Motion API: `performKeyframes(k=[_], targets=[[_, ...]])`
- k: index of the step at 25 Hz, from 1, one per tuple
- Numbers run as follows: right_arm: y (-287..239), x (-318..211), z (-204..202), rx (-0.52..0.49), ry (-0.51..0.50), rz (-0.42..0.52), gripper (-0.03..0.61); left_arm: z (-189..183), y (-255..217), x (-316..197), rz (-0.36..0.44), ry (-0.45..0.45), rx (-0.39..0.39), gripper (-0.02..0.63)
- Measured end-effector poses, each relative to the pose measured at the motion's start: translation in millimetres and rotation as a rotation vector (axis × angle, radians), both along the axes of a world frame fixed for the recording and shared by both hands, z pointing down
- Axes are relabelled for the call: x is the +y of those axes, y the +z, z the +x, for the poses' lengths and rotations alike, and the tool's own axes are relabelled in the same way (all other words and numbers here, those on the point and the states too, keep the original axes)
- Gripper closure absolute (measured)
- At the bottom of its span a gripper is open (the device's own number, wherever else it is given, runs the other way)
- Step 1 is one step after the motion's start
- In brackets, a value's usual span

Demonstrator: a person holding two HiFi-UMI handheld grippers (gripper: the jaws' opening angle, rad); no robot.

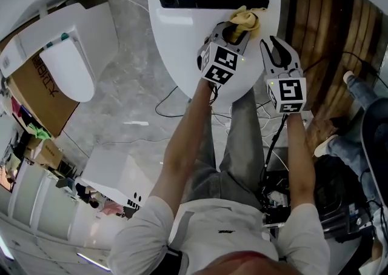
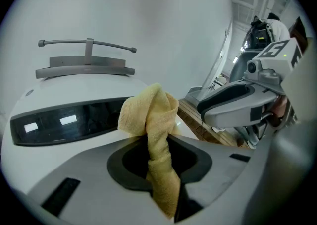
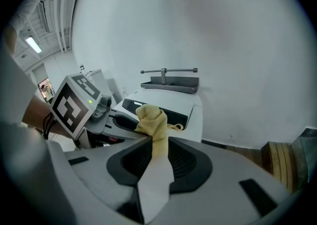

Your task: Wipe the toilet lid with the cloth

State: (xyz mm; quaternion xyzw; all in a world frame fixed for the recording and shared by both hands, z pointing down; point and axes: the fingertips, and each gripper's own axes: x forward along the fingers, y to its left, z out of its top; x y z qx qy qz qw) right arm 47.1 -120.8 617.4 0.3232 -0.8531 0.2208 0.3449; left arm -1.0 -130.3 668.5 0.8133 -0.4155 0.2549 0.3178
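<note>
The white toilet lid [image 1: 182, 43] lies closed, and both grippers hang over its rear right part, near the black strip [image 1: 212, 2] that runs across the toilet's back section. The left gripper [image 1: 237, 33] has its jaws closed on the yellow cloth [image 1: 247, 21]. In the left gripper view the cloth [image 2: 153, 120] rises between those jaws as a twisted rope and bunches into a loose knot above their tips, in front of the black strip [image 2: 69, 120]. From above, the bunched end sits at the lid's back edge, just under the strip, though I cannot tell whether it presses on the surface. The right gripper [image 1: 274, 48] hovers just beside the left one, on its right. Its jaws stand a narrow way apart with nothing held; through the slit the right gripper view shows the white lid [image 3: 156, 182], and beyond it the cloth [image 3: 151, 120] and the left gripper [image 3: 86, 107] with its marker cube. A grey rail [image 2: 86, 63] is fixed to the wall behind the toilet. Black cables [image 1: 176, 101] trail over the pale floor by the person's legs.
</note>
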Motion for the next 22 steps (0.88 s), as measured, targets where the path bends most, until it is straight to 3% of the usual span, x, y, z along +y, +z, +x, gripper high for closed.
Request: performKeyframes(k=[22], targets=[[-2.3,42.3,-91.6,0.018,-0.028,0.008,0.465,-112.9,0.6,39.8,0.009,-0.08,-0.004,0.509]])
